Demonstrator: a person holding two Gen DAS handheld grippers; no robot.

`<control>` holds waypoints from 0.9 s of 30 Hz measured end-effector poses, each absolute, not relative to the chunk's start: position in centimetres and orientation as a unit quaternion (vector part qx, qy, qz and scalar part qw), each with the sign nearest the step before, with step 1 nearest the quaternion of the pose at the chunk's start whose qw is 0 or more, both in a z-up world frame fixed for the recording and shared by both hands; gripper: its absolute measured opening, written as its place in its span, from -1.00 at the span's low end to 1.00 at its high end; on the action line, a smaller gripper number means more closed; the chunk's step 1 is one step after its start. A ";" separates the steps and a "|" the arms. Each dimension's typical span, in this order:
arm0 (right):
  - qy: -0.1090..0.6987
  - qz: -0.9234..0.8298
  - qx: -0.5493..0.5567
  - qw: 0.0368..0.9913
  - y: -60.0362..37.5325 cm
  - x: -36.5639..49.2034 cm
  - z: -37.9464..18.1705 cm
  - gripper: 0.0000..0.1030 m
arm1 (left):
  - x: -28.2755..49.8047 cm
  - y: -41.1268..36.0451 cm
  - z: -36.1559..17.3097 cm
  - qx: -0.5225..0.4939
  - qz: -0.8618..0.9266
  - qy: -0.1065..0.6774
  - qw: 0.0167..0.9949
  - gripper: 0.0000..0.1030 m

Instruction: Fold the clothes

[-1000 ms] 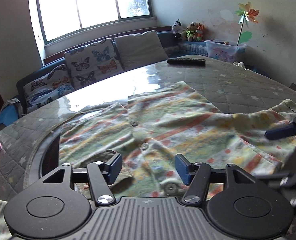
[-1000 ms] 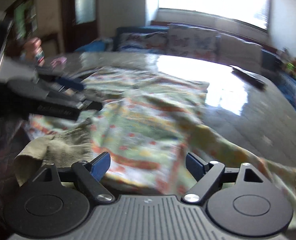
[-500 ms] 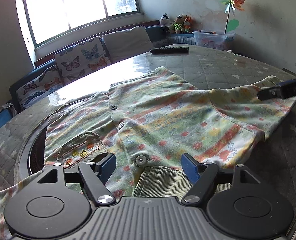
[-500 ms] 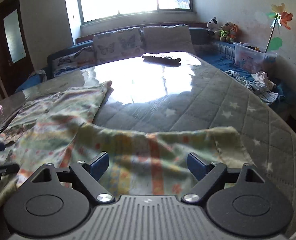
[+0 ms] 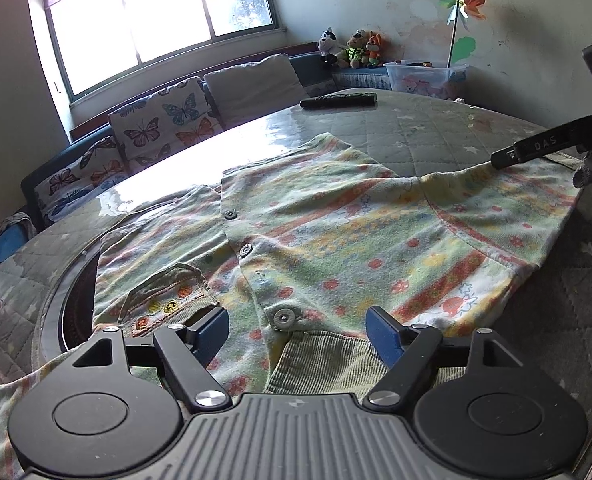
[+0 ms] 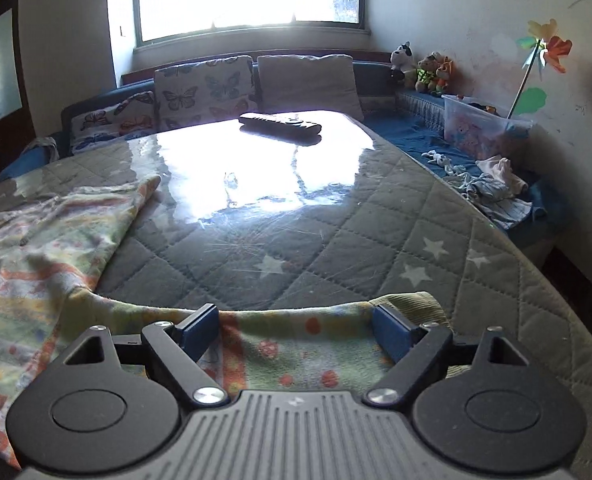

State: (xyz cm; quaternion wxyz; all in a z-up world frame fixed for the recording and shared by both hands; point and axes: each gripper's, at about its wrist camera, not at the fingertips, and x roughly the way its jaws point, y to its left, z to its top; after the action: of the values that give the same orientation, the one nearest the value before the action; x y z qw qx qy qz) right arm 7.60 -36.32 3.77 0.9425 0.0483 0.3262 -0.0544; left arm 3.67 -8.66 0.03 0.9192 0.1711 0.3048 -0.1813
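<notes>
Sunlight from the big window glares off a round worktop covered in quilted, star-printed cloth under a glossy clear sheet. On it lies the task's thing, a small button-front garment in pastel stripes with red dots, spread face up with its placket and snaps running toward the left wrist camera. It looks laid out flat so that the sleeves and sides can be turned in cleanly; no fold shows yet, so the task seems at its start.

At the near edge the left claw hovers over the corduroy-trimmed neckline, and its jaws are opening with cloth below but nothing pinched between them, which reads as a release after tugging the collar end straight. A corduroy pocket sits just beside its left finger.

Out at the garment's right side, the right claw stands wide apart over the end of the sleeve, pads not pressing on the fabric. Its position at the cuff suggests that the sleeve was drawn outward to take out slack, or is about to be picked up for the first fold inward.

Farther off, a dark remote control rests near the worktop's far rim, well apart from the cloth. Beyond it are butterfly cushions, plush toys and a paper pinwheel by the wall.
</notes>
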 end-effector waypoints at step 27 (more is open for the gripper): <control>0.296 -0.145 0.096 0.939 -40.7 0.7 4.3 -0.84 | 4.3 -12.3 2.0 0.213 -0.193 0.280 0.916 0.85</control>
State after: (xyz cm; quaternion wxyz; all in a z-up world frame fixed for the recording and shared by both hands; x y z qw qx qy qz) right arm 0.67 -40.72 4.26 0.9393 0.0963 0.2956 -0.1448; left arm 4.28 -12.32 2.04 0.9159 0.2133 0.2800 -0.1932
